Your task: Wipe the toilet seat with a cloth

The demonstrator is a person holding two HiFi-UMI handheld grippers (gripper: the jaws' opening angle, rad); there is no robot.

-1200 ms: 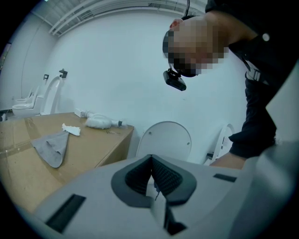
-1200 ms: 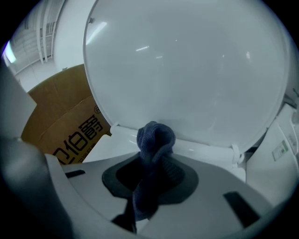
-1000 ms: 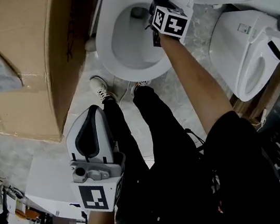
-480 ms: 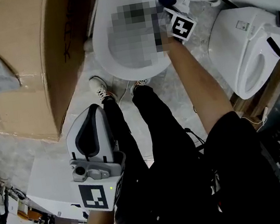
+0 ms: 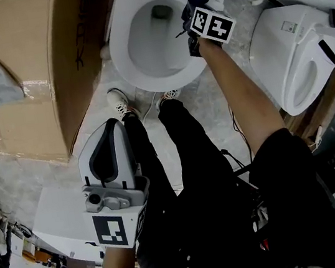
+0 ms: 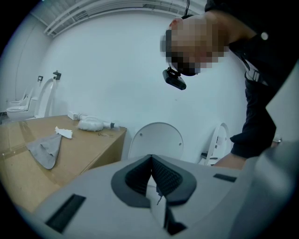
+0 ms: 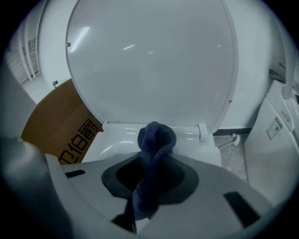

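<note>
Head view: right gripper [image 5: 193,7] was at the rear rim of the toilet seat [image 5: 127,67].
Cloth [image 7: 154,140]: dark blue, bunched, clamped in the right jaws; contact with the seat unclear.
Left gripper [image 6: 151,173]: jaws together, empty, well apart from the seat.
Lid [image 7: 149,60]: raised.

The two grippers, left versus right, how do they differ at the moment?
The right gripper is shut on a dark blue cloth; the left gripper is shut on nothing. The right gripper is at the toilet; the left gripper hangs by the person's legs, away from it. Both are grey with a marker cube.
</note>
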